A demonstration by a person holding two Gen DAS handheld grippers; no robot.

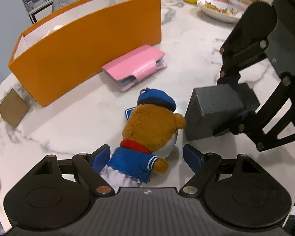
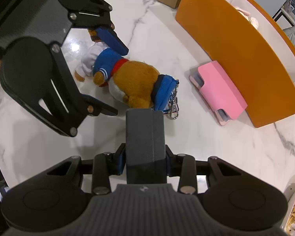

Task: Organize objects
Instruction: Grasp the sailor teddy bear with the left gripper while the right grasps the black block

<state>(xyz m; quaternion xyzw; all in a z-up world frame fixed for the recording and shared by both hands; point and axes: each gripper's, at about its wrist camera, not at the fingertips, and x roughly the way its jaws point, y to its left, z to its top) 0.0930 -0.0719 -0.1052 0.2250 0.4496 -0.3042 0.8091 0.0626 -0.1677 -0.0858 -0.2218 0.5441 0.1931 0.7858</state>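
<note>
A brown plush bear (image 1: 153, 123) in a blue sailor coat and blue cap lies on the white marble table (image 1: 68, 129). My left gripper (image 1: 146, 149) is open and straddles its body, one blue pad at each side. The right wrist view shows the same bear (image 2: 135, 78) with a metal clasp at its cap, and the left gripper (image 2: 119, 81) around it. My right gripper (image 2: 145, 163) is shut on a dark grey block (image 2: 145, 137), whose far end rests by the bear's head. From the left wrist the block (image 1: 212, 108) stands right of the bear.
An orange open box (image 1: 88, 55) stands behind the bear, something white inside it (image 2: 253, 20). A pink wallet (image 1: 135, 66) lies against its front wall. A small cardboard box (image 1: 13, 108) sits at its left end. A bowl of food (image 1: 218, 9) and yellow items are far right.
</note>
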